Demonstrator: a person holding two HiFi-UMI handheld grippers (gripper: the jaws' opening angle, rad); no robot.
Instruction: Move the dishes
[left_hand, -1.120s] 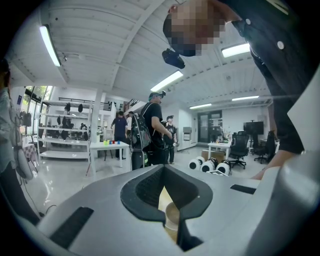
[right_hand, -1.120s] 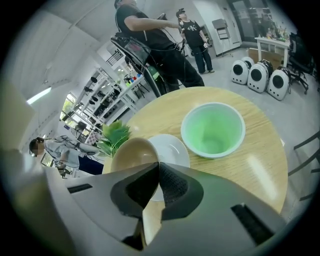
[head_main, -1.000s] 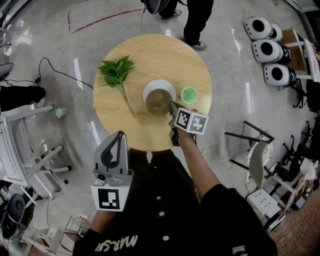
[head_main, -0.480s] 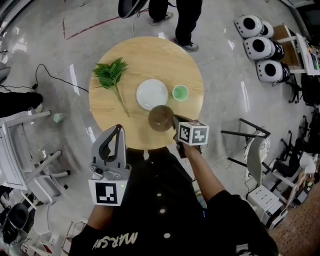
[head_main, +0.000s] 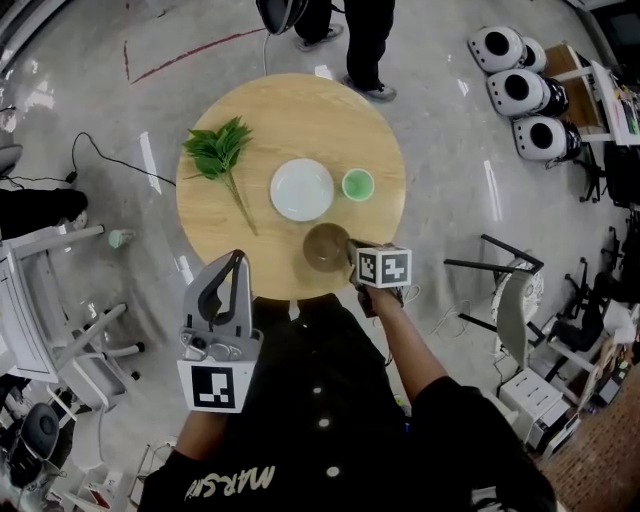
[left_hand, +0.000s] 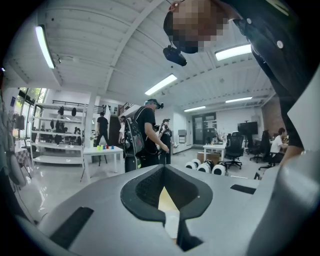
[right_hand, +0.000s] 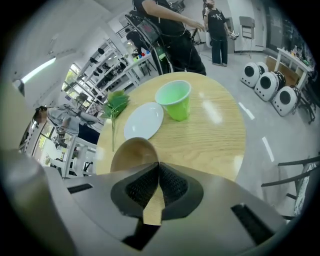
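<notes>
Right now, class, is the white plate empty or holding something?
Empty. The white plate is bare; the brown bowl is apart, pinched by the right claw.

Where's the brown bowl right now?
In the head view the brown bowl is at the near edge of the round table, its rim pinched by the right gripper, just below the white plate and green cup.
</notes>
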